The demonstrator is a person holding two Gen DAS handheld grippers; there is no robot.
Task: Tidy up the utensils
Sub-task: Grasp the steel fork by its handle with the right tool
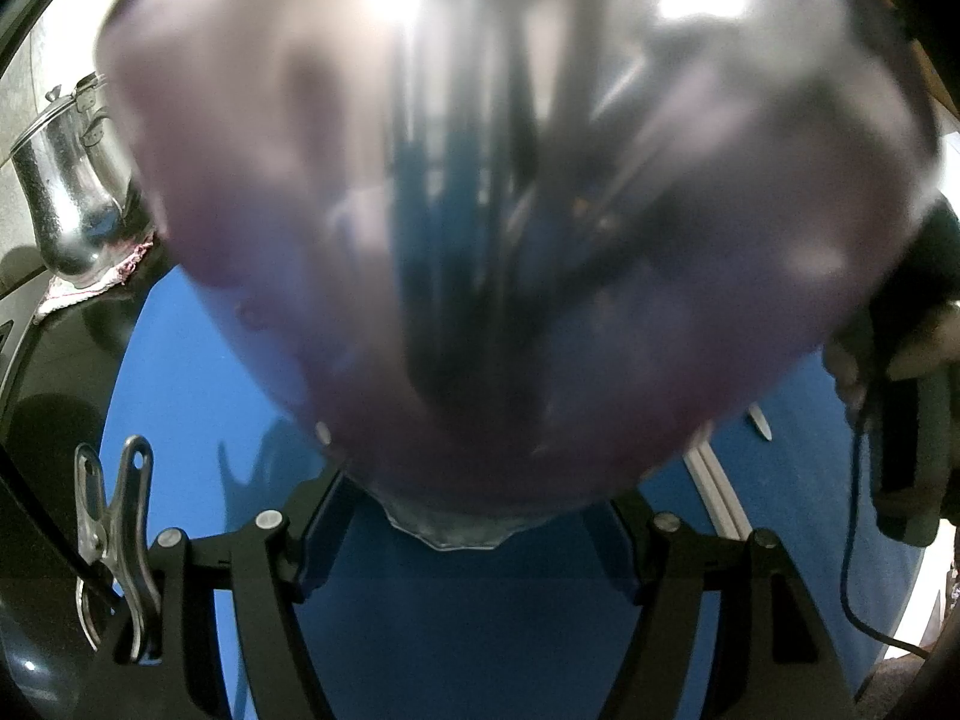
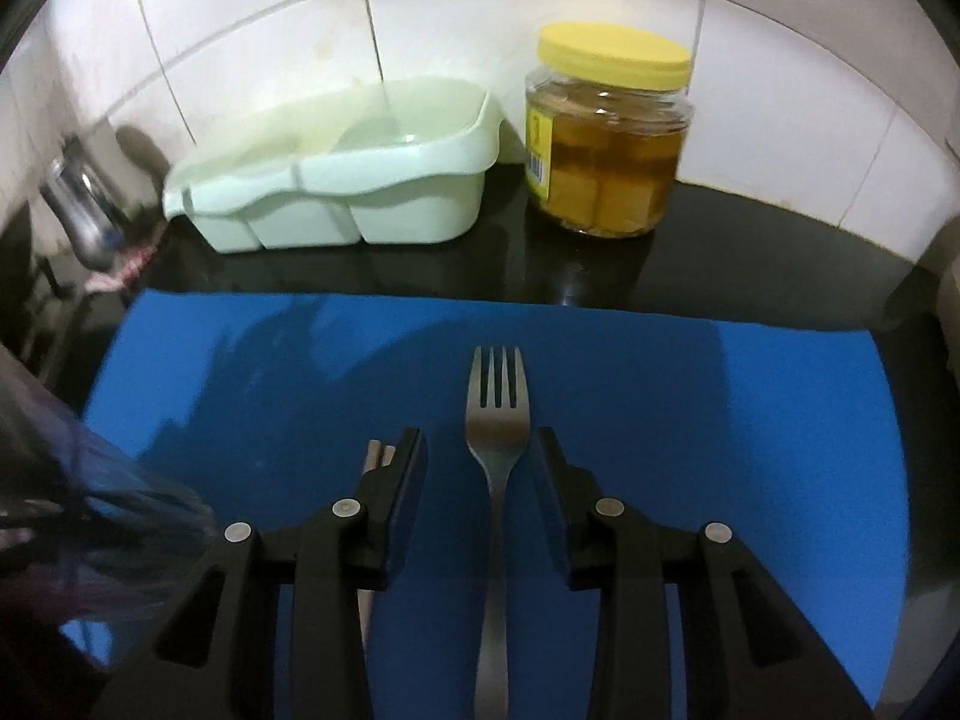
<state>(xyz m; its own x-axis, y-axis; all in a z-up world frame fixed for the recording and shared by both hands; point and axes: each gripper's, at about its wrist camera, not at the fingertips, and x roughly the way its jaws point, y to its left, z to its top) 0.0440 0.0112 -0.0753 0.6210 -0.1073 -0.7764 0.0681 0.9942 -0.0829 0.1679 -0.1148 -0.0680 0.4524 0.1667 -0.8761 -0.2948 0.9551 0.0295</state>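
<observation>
A steel fork (image 2: 497,468) is shown lying flat near the middle of the blue mat (image 2: 720,420), tines toward the mat's far edge, its handle running back between the parted fingers of the right gripper (image 2: 483,480), which grips nothing; the pads stand clear of the fork on either side. The fork is judged stiff, light and slippery, lying too flat to be scooped, so that hold is best taken across the narrow neck just behind the tines. A second, pale utensil (image 2: 378,456) is partly hidden behind the right gripper's left finger, and its kind cannot be told. The left gripper (image 1: 474,534) is closed upon the base of a clear, purple-tinted cup (image 1: 480,240), held so near the lens that it is blurred; dark utensils (image 1: 456,210) inside it cannot be counted or identified. The cup is judged rigid, smooth and liable to tip. A pale green divided caddy (image 2: 372,210) and a yellow-lidded jar (image 2: 606,138) stand on the dark counter beyond the mat's far edge. A steel pot (image 1: 66,180) is cut off at the left.
</observation>
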